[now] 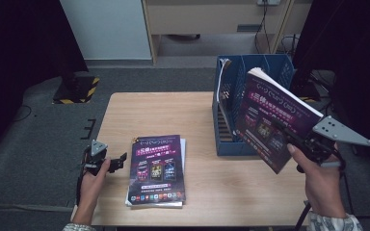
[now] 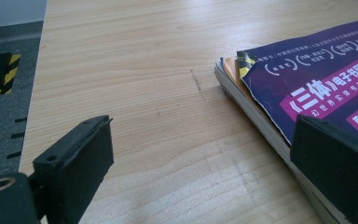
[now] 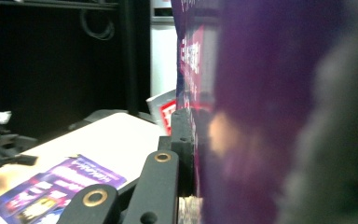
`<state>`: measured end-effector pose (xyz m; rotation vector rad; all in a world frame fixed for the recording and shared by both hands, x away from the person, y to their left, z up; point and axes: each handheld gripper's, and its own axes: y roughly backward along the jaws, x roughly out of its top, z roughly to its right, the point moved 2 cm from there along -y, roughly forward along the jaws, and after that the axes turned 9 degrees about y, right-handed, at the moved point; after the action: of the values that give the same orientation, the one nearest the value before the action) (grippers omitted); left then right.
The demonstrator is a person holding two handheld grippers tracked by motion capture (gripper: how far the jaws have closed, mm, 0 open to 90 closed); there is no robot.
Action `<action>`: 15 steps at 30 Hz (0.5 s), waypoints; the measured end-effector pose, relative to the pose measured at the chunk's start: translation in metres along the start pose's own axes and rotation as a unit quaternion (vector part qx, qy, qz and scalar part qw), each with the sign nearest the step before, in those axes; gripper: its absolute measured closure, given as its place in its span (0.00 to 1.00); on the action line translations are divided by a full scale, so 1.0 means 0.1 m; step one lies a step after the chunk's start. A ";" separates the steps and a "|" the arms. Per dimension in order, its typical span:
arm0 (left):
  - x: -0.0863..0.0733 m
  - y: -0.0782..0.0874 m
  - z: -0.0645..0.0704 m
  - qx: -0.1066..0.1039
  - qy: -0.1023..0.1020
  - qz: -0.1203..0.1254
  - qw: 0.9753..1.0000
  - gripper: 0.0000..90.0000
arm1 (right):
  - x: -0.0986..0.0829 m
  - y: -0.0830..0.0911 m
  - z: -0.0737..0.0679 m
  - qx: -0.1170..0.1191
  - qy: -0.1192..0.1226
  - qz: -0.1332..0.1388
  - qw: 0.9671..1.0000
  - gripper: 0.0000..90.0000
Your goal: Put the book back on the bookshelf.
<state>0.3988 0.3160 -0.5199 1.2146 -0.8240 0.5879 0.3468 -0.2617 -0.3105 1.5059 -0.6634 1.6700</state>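
My right gripper (image 1: pixel 289 136) is shut on a purple-covered book (image 1: pixel 270 115), held tilted in the air just in front of the blue file rack (image 1: pixel 226 139). In the right gripper view the book's cover (image 3: pixel 261 116) presses against my jaw, very close and blurred. A stack of similar purple books (image 1: pixel 156 168) lies flat on the wooden table (image 1: pixel 164 110). My left gripper (image 1: pixel 120 160) rests at the table's left edge, open, just left of that stack. In the left gripper view the stack (image 2: pixel 307 88) lies by the right jaw, with bare wood between the jaws.
The blue file rack stands at the table's right rear and holds a white sheet or book (image 1: pixel 224 72) at its far end. A black-and-yellow striped base (image 1: pixel 79 89) sits on the grey floor beyond the table's left rear. Dark curtains hang on both sides.
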 end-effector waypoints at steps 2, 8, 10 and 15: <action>0.00 -0.01 0.00 0.000 -0.001 0.001 1.000 0.06 | 0.01 -0.06 0.07 -0.012 -0.001 -0.007 1.000 0.92; 0.00 0.00 -0.01 0.000 0.000 0.002 1.000 0.06 | -0.01 -0.35 0.26 -0.065 -0.001 -0.030 0.997 0.92; 0.00 0.00 -0.01 0.000 0.001 0.004 1.000 0.06 | -0.04 -0.46 0.32 -0.082 -0.002 -0.038 0.996 0.92; 0.01 0.00 -0.01 -0.001 0.000 0.004 1.000 0.06 | -0.13 -0.74 0.45 -0.119 -0.008 -0.055 0.991 0.92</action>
<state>0.3995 0.3165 -0.5193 1.2094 -0.8298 0.5942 0.4333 -0.2589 -0.3242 1.3613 -0.7462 1.4443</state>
